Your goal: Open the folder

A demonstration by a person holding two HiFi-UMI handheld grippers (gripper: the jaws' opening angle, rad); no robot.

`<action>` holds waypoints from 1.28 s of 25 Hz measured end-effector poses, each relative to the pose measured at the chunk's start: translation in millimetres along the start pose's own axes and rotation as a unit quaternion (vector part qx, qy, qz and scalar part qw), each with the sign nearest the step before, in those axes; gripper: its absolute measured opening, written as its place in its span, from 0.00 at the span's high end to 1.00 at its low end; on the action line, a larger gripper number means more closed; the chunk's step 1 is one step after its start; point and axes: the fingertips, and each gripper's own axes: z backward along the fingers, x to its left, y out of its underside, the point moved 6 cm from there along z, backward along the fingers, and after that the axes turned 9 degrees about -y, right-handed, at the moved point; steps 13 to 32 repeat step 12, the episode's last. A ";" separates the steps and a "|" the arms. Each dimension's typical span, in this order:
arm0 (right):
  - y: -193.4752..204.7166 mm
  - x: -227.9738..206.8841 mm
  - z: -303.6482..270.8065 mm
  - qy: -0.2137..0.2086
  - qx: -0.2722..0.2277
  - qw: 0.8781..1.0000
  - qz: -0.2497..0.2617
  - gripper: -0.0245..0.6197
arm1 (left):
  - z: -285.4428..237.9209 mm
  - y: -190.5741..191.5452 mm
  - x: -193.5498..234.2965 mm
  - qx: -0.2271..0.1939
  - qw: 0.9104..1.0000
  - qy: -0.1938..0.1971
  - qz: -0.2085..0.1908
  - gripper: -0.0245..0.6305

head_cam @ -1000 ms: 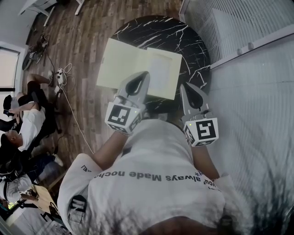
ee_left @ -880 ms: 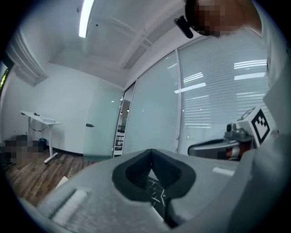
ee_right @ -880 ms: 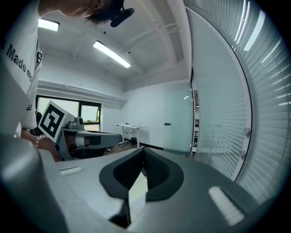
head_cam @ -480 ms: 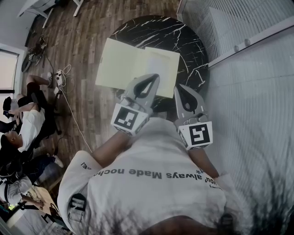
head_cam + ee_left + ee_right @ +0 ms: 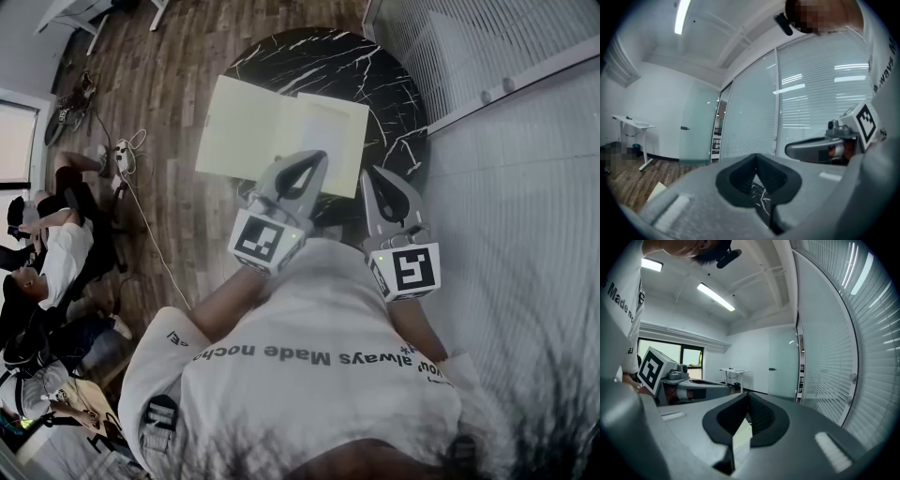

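While the left gripper (image 5: 316, 157) and right gripper (image 5: 373, 172) hover clenched, the open folder (image 5: 267, 131) lies just ahead.

Table: a round top (image 5: 380, 80) of black stone with white veins, standing beside the slatted glass wall.
On the table: one pale yellow folder (image 5: 253, 131), lying open and flat, cover spread to the left.
Folder's placing: the right leaf rests on the stone; the left leaf juts out past the table's left rim, over the floor.
Floor: brown wooden planks (image 5: 183, 66).
On the floor: a white cable (image 5: 150, 239) trailing across the boards from a power strip (image 5: 123, 157), well left of the table.
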 end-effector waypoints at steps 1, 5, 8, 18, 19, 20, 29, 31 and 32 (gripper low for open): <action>0.1 0.2 -0.6 0.000 0.001 1.000 0.001 0.96 | -0.4 0.6 0.1 0.000 1.000 0.001 0.001 0.96; 1.1 -2.7 -3.5 0.001 0.004 1.000 -0.005 0.96 | -4.6 3.2 1.6 0.004 1.000 0.005 0.003 0.96; 1.2 -5.1 -5.8 -0.002 0.006 1.000 -0.005 0.96 | -7.4 6.1 2.8 0.011 1.000 0.004 0.002 0.96; 2.0 -9.0 -8.7 -0.004 0.005 1.000 -0.001 0.96 | -12.2 7.2 4.6 0.010 1.000 0.003 0.000 0.96; 2.0 -9.0 -8.7 -0.004 0.005 1.000 -0.001 0.96 | -12.2 7.2 4.6 0.010 1.000 0.003 0.000 0.96; 2.0 -9.0 -8.7 -0.004 0.005 1.000 -0.001 0.96 | -12.2 7.2 4.6 0.010 1.000 0.003 0.000 0.96; 2.0 -9.0 -8.7 -0.004 0.005 1.000 -0.001 0.96 | -12.2 7.2 4.6 0.010 1.000 0.003 0.000 0.96; 2.0 -9.0 -8.7 -0.004 0.005 1.000 -0.001 0.96 | -12.2 7.2 4.6 0.010 1.000 0.003 0.000 0.96; 2.0 -9.0 -8.7 -0.004 0.005 1.000 -0.001 0.96 | -12.2 7.2 4.6 0.010 1.000 0.003 0.000 0.96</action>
